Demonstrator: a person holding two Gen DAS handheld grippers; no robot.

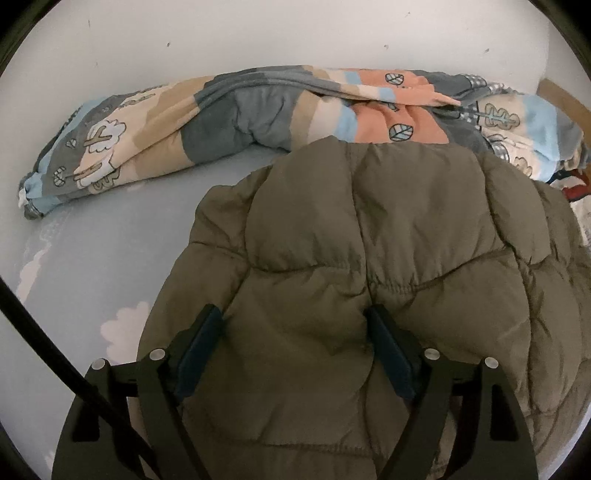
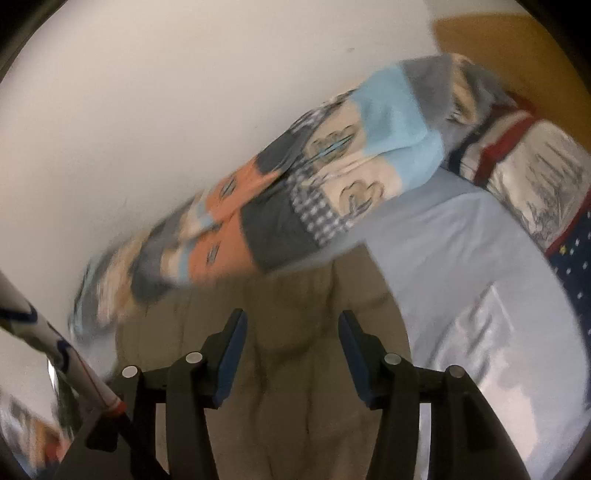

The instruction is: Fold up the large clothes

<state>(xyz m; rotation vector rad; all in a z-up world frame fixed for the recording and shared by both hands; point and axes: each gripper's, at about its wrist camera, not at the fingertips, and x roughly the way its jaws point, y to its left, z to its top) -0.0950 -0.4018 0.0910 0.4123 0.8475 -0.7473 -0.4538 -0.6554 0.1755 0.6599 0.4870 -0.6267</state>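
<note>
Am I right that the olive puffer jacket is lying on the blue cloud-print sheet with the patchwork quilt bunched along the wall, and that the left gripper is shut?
Not quite: the left gripper is open, its fingers spread either side of a bulge of the olive puffer jacket, as the left wrist view shows. The jacket does lie on the blue cloud-print sheet, with the patchwork quilt bunched along the wall.

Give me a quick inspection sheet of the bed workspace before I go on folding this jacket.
Surface: light blue bedsheet with white cloud print.
Job's things: olive puffer jacket spread on the sheet, puffy and creased.
Clutter: rolled patchwork quilt along the wall; a second bedding piece with red trim and navy star print at the right.
Grippers: left gripper open, fingers straddling a bulge of jacket; right gripper open over the jacket, view blurred.
Cables: black cable beside the left gripper.
Surroundings: white wall behind the bed, with small marks.
</note>
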